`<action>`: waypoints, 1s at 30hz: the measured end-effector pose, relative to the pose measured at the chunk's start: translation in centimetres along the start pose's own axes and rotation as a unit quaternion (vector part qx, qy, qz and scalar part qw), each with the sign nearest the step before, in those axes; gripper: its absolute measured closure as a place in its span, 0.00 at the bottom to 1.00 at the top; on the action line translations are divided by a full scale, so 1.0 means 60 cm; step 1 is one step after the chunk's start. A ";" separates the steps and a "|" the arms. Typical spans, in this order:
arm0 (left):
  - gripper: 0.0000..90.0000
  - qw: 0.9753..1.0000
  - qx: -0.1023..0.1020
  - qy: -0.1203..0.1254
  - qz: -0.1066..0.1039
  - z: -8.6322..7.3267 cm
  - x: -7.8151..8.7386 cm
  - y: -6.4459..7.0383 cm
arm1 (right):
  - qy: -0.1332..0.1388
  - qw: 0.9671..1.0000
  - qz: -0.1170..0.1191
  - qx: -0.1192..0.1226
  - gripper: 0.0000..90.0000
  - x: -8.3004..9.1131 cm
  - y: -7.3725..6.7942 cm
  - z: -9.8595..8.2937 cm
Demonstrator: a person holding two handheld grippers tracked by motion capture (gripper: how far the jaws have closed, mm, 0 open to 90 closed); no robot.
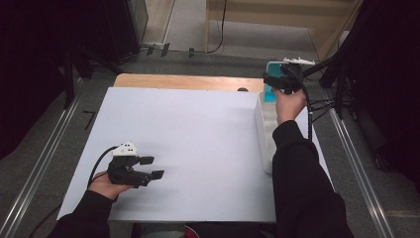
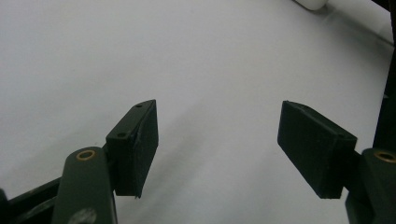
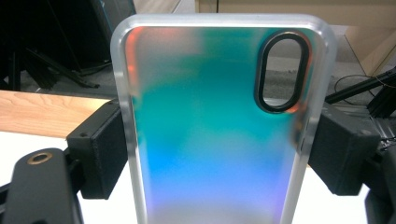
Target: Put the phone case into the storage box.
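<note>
A translucent phone case (image 3: 215, 140), tinted teal and blue with an oval camera cut-out, stands upright between the jaws of my right gripper (image 3: 217, 151), which is shut on its two long edges. In the high view that gripper (image 1: 277, 81) is held up at the far right, above the back end of a white tray, with the case (image 1: 269, 92) showing teal beneath it. My left gripper (image 1: 152, 167) rests low at the front left of the white sheet (image 1: 198, 129), open, with nothing between its pads (image 2: 135, 144).
A long white tray (image 1: 261, 134) runs front to back along the sheet's right side, partly hidden by the right sleeve. A wooden table strip (image 1: 183, 82) shows beyond the sheet. Dark stands and cables flank both sides.
</note>
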State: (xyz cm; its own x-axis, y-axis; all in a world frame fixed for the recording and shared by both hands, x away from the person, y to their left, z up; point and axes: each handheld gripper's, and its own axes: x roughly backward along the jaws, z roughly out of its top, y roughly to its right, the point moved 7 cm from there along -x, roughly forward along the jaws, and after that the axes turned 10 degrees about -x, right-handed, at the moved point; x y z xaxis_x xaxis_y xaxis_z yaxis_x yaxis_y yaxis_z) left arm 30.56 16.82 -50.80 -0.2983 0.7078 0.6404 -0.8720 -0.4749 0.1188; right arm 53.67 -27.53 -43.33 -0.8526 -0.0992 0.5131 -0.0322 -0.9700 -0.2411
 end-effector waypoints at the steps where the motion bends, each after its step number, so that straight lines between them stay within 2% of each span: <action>1: 0.32 1.000 0.000 0.000 0.000 0.000 0.000 0.000 | -0.001 1.000 0.000 -0.001 0.16 -0.001 0.000 -0.003; 11: 0.32 1.000 0.001 0.000 -0.001 0.000 -0.001 -0.001 | -0.013 1.000 0.001 -0.012 0.16 -0.007 0.007 -0.026; 24: 0.32 1.000 -0.003 0.000 -0.003 0.006 -0.003 -0.004 | -0.029 1.000 0.004 -0.005 0.16 -0.009 0.012 -0.044; 30: 0.32 1.000 -0.006 0.002 -0.004 0.011 -0.006 -0.006 | -0.038 0.999 0.011 -0.014 0.16 -0.010 0.014 -0.056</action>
State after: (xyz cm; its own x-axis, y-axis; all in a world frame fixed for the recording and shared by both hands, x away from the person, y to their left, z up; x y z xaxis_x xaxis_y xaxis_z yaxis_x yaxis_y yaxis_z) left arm 31.24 16.42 -50.58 -0.2937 0.7136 0.6360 -0.8784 -0.4639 0.1150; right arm 52.40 -27.55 -46.60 -0.8112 -0.1379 0.5683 -0.0298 -0.9608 -0.2758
